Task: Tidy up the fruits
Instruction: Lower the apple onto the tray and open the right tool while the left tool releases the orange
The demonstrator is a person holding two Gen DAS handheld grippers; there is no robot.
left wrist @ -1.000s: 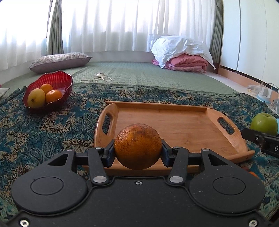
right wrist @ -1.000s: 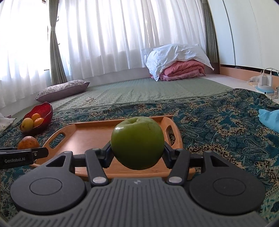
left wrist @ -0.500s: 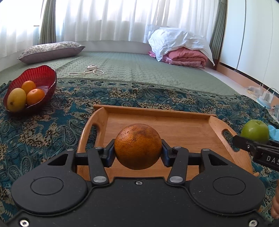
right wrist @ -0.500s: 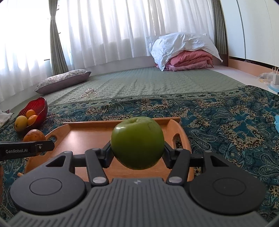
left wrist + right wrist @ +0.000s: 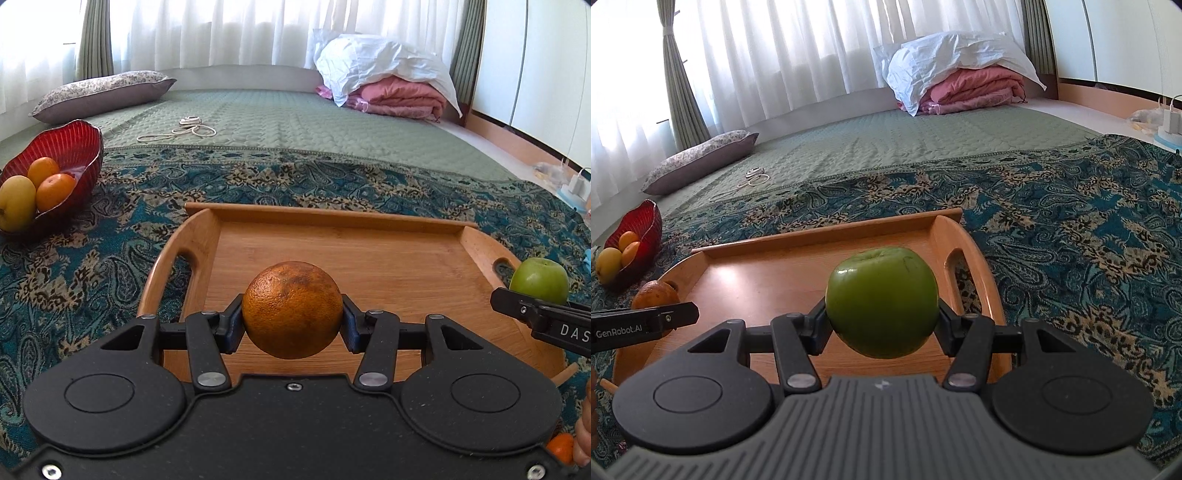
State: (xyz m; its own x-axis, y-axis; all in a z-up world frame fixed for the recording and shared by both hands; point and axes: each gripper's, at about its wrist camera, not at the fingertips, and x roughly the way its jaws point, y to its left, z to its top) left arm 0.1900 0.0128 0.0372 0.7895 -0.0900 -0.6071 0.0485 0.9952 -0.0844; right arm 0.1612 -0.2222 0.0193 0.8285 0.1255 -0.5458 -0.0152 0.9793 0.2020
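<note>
In the left wrist view, the left gripper (image 5: 292,309) holds an orange (image 5: 291,309) clamped between its two fingers (image 5: 229,325), one pad pressed to each side of the fruit. The orange hangs above the tray (image 5: 369,258), over its near left part, and the tray's floor is bare around it. The tray lies on a patterned blanket (image 5: 92,266). Left of the tray and well apart from it sits a red bowl (image 5: 79,147) with three fruits inside: a yellow one at the front and two small orange ones behind it. At the tray's right handle the right gripper (image 5: 535,306) reaches in from the edge of the picture, carrying a green apple (image 5: 539,280). Beyond the tray a green mat (image 5: 295,122) stretches to the curtains, with a cord (image 5: 184,127) lying on it, a pillow (image 5: 99,92) at the far left and a heap of bedding (image 5: 388,81) at the far right. In the right wrist view, the right gripper (image 5: 882,302) grips the apple (image 5: 882,302) between its fingers (image 5: 947,332), pads tight on both sides. The apple hangs above the tray (image 5: 812,240), over its near right part, beside the right handle. At the tray's left end the left gripper (image 5: 665,319) comes in with the orange (image 5: 653,293) showing above its finger. The bowl (image 5: 642,221) sits left of the tray on the blanket (image 5: 1071,240). Pillow (image 5: 701,158), cord (image 5: 753,179) and bedding (image 5: 960,81) lie beyond the tray on the mat (image 5: 905,144).
</note>
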